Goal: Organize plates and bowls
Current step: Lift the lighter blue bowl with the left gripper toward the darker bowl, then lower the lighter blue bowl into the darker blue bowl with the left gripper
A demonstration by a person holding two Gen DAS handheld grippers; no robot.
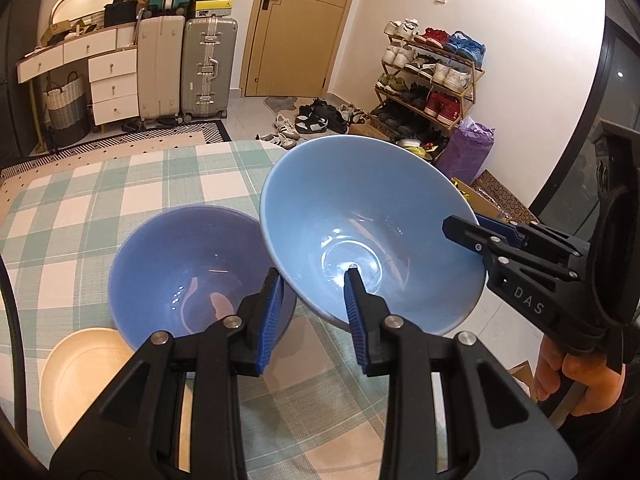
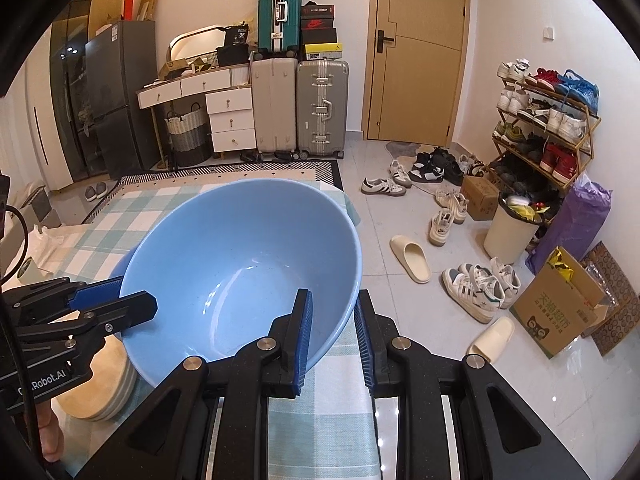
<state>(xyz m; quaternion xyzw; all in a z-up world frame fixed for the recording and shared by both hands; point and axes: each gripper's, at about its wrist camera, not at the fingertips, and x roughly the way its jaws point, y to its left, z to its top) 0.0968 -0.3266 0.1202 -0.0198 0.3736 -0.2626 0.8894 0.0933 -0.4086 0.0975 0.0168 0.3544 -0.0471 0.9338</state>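
Note:
A light blue bowl (image 1: 360,220) is held tilted above the table, and it also shows in the right wrist view (image 2: 240,264). My left gripper (image 1: 314,300) straddles its near-left rim with jaws around the wall. My right gripper (image 2: 332,332) is closed on the opposite rim, and it shows in the left wrist view (image 1: 476,236). A darker blue bowl (image 1: 188,272) stands on the table left of the lifted bowl. A cream plate (image 1: 80,380) lies at the lower left; it appears as a stack of plates in the right wrist view (image 2: 104,392).
The table carries a green and white checked cloth (image 1: 120,200). Its right edge drops to a tiled floor with shoes (image 2: 476,284), slippers, cardboard boxes (image 2: 560,312) and a bin (image 2: 512,232). Suitcases, drawers and a door stand at the far wall.

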